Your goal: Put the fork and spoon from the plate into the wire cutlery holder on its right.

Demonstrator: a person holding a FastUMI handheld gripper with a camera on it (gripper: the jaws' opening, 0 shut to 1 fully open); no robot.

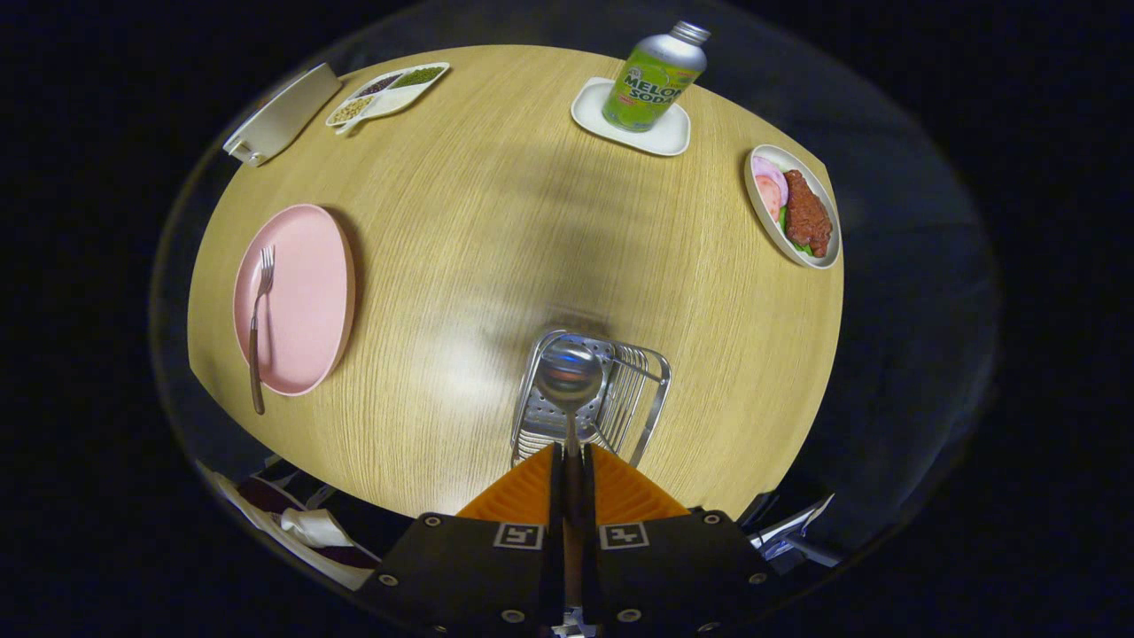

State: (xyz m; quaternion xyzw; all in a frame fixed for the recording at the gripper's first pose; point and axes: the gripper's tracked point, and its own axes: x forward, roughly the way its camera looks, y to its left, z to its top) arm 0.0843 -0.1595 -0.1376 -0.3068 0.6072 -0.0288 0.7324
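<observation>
While my fingers [572,461] pinch the handle of a shiny metal spoon [569,377] between them, I see its rounded bowl hanging just ahead of them, over the silver wire cutlery holder [620,394]. That holder has bent wire sides and a perforated metal floor, and whether the spoon touches it I cannot tell. Well off to the left of the holder lies a round pink matte plate [306,297] carrying a steel fork with a dark wooden handle [259,323], the handle end sticking out past the rim. Beyond, on the pale wood-grain worktop [496,230], a green-labelled aluminium bottle [654,78] stands on a small white square tray [669,135]. A white oval dish [751,197] holds sliced meat and greens, and a white divided dish [399,96] holds beans in separate compartments.
</observation>
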